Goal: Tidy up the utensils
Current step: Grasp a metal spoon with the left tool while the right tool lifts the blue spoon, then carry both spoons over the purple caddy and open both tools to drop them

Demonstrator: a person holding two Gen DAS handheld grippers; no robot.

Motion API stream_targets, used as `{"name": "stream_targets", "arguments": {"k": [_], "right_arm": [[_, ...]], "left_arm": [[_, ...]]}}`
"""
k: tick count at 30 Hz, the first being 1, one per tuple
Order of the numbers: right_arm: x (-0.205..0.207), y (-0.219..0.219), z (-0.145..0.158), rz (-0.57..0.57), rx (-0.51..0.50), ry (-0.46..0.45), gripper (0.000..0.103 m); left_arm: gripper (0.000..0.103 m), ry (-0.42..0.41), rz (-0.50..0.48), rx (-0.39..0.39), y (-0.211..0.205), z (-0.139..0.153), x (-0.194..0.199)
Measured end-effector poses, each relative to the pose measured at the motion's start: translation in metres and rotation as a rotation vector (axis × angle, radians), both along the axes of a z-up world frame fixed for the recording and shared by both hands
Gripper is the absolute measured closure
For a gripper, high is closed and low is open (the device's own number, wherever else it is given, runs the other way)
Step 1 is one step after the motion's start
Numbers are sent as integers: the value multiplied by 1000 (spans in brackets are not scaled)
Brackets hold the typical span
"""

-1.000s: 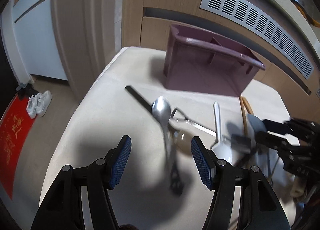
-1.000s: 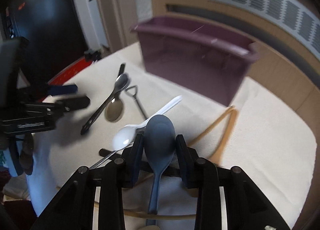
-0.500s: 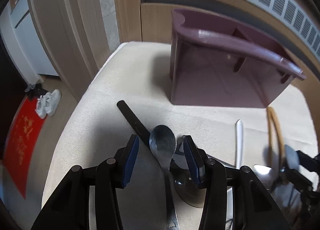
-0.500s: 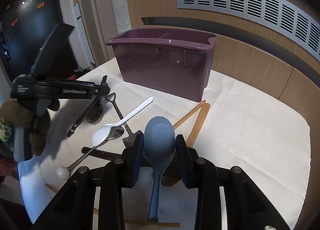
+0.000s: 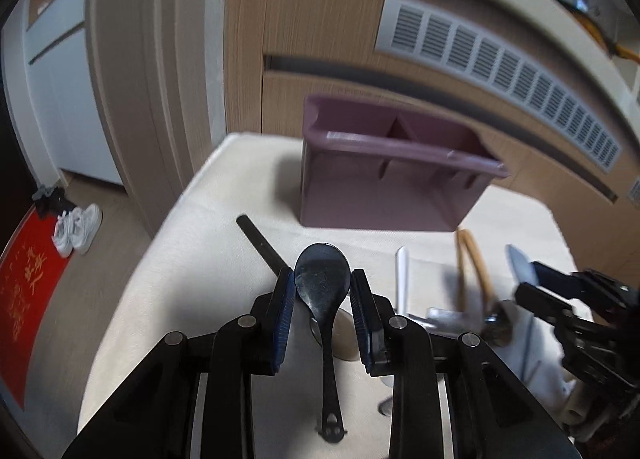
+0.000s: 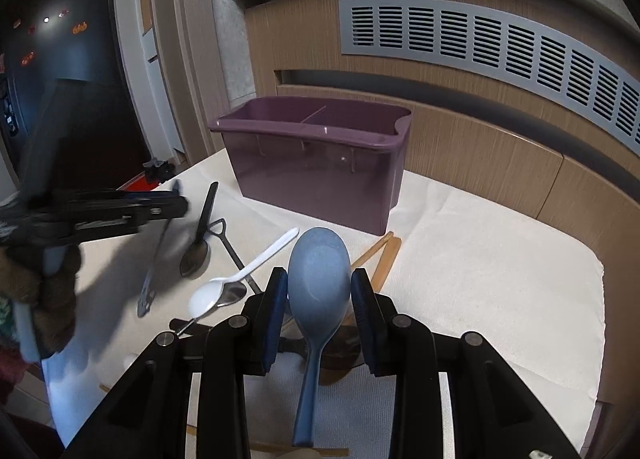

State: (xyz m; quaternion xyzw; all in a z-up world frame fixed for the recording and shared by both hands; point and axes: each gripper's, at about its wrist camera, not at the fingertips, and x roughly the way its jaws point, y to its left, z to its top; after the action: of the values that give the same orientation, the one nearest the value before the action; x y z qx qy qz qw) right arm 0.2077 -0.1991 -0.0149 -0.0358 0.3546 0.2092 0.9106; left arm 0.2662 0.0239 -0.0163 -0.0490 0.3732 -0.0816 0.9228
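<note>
My left gripper (image 5: 322, 276) has a dark metal spoon (image 5: 320, 295) bowl-up between its blue pads; the jaws are closing and press on the bowl's edges. The handle hangs back toward the camera, off the cloth. From the right wrist view the left gripper (image 6: 176, 204) is at the left, with the metal spoon (image 6: 154, 271) dangling below it. My right gripper (image 6: 320, 276) is shut on a blue plastic spoon (image 6: 318, 299), bowl forward, held above the table. The purple two-compartment caddy (image 6: 320, 163) stands at the back of the table, beyond both grippers.
On the white cloth (image 6: 480, 259) lie a white plastic spoon (image 6: 248, 271), a black-handled metal spoon (image 6: 196, 255), a small shovel-shaped utensil (image 6: 228, 243) and wooden chopsticks (image 6: 384, 255). The table's left edge drops to a floor with white shoes (image 5: 76, 227) and a red mat.
The left gripper moved forward over the metal spoon, narrowed its jaws around the bowl and raised it off the cloth. The right gripper kept the blue spoon and shifted slightly.
</note>
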Motion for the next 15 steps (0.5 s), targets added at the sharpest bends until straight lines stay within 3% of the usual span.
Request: {"name": "stream_targets", "arguments": {"k": [12, 15], "right_arm": [[-6, 9, 13, -5, -13, -52, 73], [-9, 6, 26, -11, 12, -93, 73]], "left_arm": [[74, -98, -3, -48, 4, 28, -28], [74, -148, -28, -86, 3, 56, -31]]}}
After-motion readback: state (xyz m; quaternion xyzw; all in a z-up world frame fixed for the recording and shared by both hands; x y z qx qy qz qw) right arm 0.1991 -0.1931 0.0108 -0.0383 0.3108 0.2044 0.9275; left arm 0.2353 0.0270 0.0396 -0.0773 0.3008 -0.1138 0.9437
